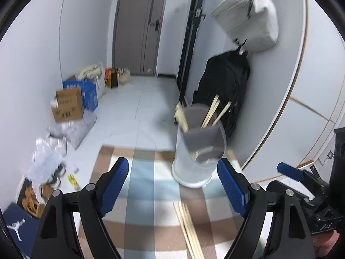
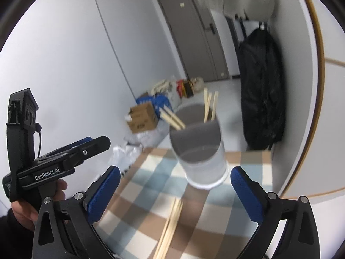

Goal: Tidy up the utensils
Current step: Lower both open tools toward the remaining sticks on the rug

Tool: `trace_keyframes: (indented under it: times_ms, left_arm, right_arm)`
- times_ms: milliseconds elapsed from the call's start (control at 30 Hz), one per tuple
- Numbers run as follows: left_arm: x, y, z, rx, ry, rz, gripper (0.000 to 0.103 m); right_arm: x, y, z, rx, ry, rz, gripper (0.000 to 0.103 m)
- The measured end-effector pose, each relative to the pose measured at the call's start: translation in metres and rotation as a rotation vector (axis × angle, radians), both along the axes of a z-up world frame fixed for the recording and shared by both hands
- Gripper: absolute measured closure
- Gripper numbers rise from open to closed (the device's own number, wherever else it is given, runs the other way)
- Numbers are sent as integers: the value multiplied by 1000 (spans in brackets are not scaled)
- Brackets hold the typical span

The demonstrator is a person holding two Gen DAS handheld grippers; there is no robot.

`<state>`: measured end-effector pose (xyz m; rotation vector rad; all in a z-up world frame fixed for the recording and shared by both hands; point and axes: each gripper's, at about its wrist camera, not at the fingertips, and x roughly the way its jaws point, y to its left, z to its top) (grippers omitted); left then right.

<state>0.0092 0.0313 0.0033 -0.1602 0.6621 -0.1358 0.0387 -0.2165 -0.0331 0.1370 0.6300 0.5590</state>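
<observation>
Left wrist view. Left gripper (image 1: 172,185): jaws wide, nothing between the blue ribbed pads. Translucent white cylindrical utensil holder (image 1: 199,151): upright on the checked beige-and-blue tablecloth (image 1: 142,177), ahead and slightly right of the jaws; several pale wooden chopsticks (image 1: 211,112) stand in it. Loose bundle of pale wooden chopsticks (image 1: 188,226): flat on the cloth, low between the pads and nearer the right one, long axis running roughly along the gripper's own line, far ends toward the holder.

Right wrist view. Right gripper (image 2: 175,192): jaws wide, empty. The same loose bundle (image 2: 170,226) lies just below and left of centre, again lengthwise. Holder (image 2: 199,149) beyond. Both grippers appear about equally near; gripping likely needs a turned wrist.
</observation>
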Motion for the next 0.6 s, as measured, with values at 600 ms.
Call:
trace_keyframes:
  times_ms: [600]
  left_arm:
    - [30, -3, -109, 44, 355, -34, 22]
  right_arm:
    - [10, -4, -57, -106, 73, -70, 0]
